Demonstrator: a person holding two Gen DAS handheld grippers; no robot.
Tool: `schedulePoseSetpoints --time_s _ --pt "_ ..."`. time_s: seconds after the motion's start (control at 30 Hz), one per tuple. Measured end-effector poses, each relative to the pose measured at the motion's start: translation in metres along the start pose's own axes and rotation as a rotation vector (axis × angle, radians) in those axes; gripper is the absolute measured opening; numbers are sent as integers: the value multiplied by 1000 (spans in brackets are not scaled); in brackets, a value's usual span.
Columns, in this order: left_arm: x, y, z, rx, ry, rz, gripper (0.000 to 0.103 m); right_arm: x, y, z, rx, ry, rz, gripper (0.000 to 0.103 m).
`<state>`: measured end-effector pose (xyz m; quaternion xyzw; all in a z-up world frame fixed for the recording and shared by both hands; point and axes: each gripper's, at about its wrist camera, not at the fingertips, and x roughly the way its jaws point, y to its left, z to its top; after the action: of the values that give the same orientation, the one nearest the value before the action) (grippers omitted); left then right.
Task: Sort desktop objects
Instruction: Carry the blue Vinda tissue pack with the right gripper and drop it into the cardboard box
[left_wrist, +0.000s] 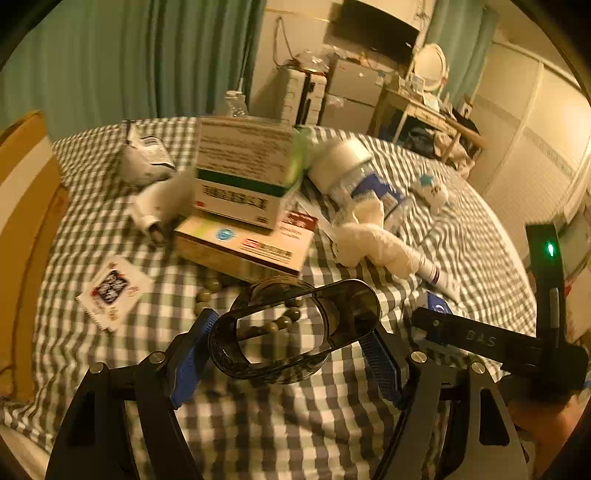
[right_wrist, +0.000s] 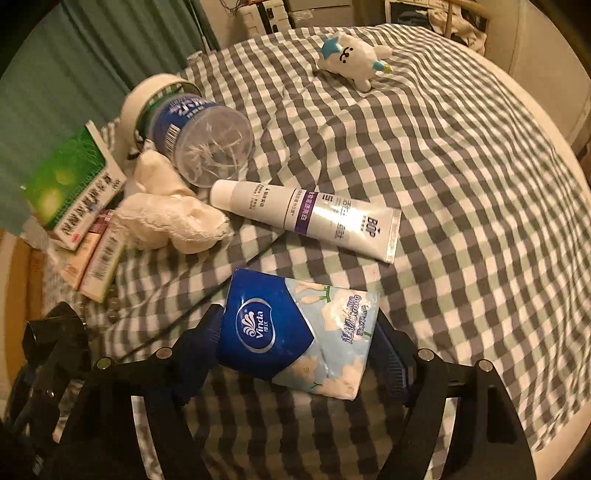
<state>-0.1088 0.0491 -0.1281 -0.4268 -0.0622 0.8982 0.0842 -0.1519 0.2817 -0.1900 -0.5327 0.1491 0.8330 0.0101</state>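
On checked cloth (right_wrist: 461, 184), both grabs pending. Left gripper (left_wrist: 291, 347) spread wide round dark clear case (left_wrist: 291, 332), left pad touching, right pad off. Right gripper (right_wrist: 299, 347) straddling tissue pack (right_wrist: 295, 332), grip unclear. Next prob: squeeze, lift, sort w/ care.
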Motion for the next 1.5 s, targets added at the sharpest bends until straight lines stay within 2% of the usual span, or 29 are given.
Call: schedulePoseSetpoints --time_s 0.2,0.3,0.33,0.5,0.63,0.73,0.93,1.13,1.23,1.27,1.3,1.4,1.5 --pt "-50 19 9 -11 -66 24 78 -60 15 -21 -32 -105 90 76" --pt "-84 39 18 -48 -109 19 78 -105 32 -29 -46 -158 171 76" --pt "-95 46 21 -59 -125 24 78 -108 42 -25 -57 -162 199 76" --pt "-152 83 41 -58 -203 59 78 -155 116 -38 -176 -209 330 76" --pt "-187 125 57 -95 -203 109 78 -181 189 -49 -271 -201 476 77" --pt "-210 162 58 -148 -222 135 78 -195 238 -61 -296 -193 551 77" --pt "-220 235 52 -197 -221 214 78 -193 333 -70 -391 -133 574 77" --pt "-199 288 34 -208 -185 251 78 -152 406 -67 -439 -62 556 78" --pt "-193 304 24 -205 -187 235 82 -136 423 -63 -433 -44 532 79" --pt "-193 307 21 -200 -195 229 89 -132 423 -64 -424 -45 523 85" --pt "-192 308 20 -193 -202 228 103 -127 425 -62 -411 -47 505 93" --pt "-187 307 17 -212 -149 256 103 -119 421 -59 -372 -58 480 95" --pt "-191 301 14 -216 -149 211 103 -120 401 -58 -318 -65 470 95"
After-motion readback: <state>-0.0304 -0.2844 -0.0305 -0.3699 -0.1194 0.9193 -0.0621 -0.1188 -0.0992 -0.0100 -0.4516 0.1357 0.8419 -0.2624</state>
